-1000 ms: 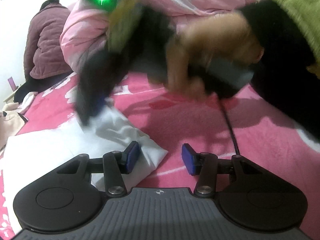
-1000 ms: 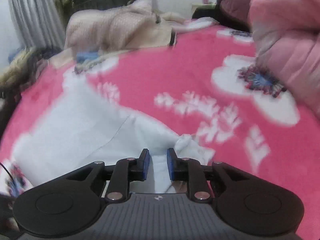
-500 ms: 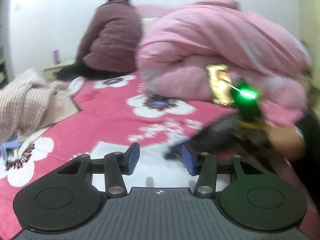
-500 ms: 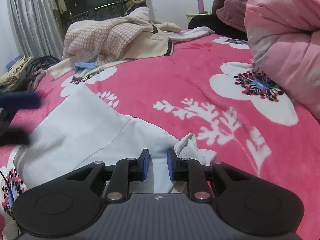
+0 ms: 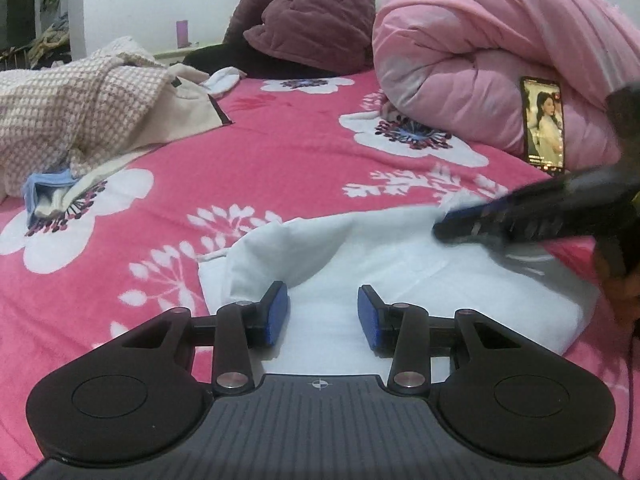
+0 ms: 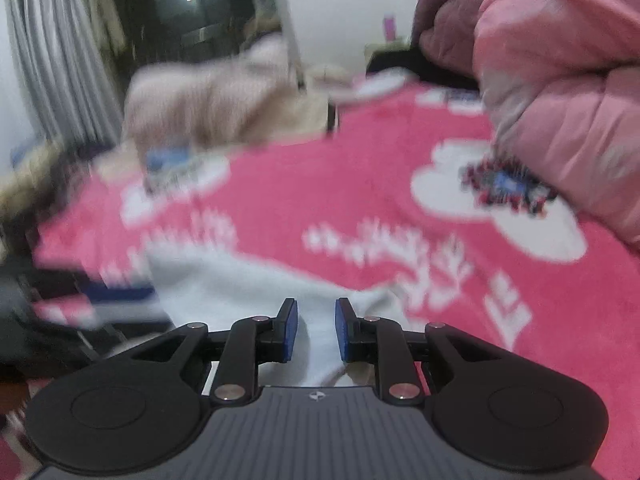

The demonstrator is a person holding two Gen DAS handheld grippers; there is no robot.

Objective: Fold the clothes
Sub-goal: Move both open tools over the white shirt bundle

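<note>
A: We see the right gripper (image 5: 460,226) only as a dark smear in the left wrist view, and its hand (image 5: 624,280) runs off the frame edge

B: In the right wrist view we get blur everywhere: the clothes pile (image 6: 208,100) is mush, and the white garment (image 6: 320,352) slips under the gripper body

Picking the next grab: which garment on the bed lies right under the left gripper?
The white garment; the left gripper hovers over it, unlike the checked one heaped far left.
</note>
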